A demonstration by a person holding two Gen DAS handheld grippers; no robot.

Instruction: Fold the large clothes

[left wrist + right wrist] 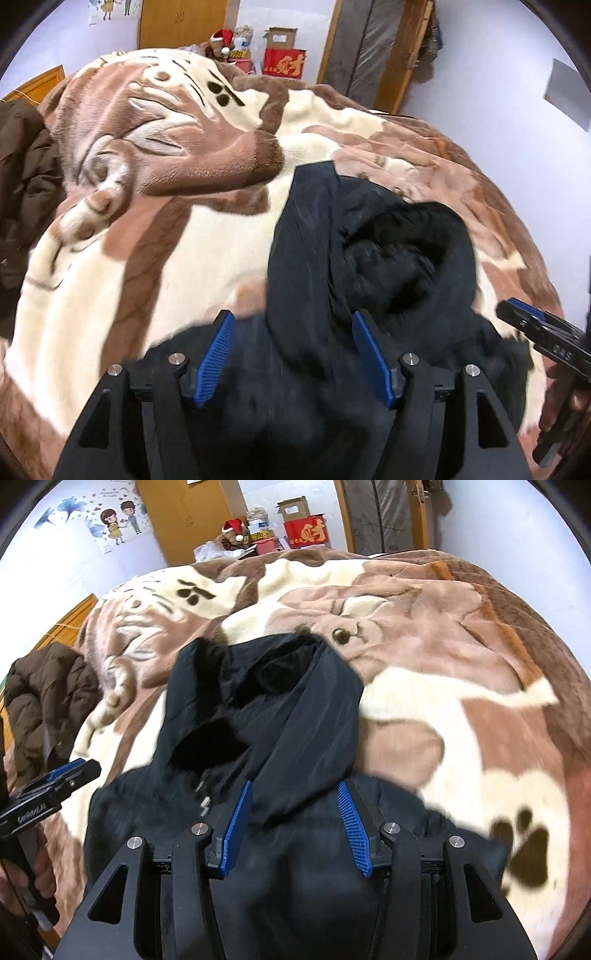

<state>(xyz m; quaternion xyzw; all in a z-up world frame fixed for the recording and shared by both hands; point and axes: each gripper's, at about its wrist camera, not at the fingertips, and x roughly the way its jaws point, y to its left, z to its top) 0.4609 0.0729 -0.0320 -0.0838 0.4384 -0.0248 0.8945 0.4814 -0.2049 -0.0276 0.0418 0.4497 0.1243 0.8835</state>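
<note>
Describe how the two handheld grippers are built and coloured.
Both are matte black plastic. The left gripper and right gripper each carry two ribbed blue pads on angular black arms joined by silver round bolts. Triangular cut-outs pierce the outer frames. White lettering marks each gripper's side, too blurred to read fully. No cables or sleeves show.

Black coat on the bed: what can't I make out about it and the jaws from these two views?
- Black coat: its lower part, in both views, hidden behind the gripper bodies and cut off by the bottom edge.
- Left gripper: whether cloth is pinched; blur and dark fabric hide any contact.
- Right gripper: same doubt.
- Brown jacket: cut off by the left edge in both views.
</note>
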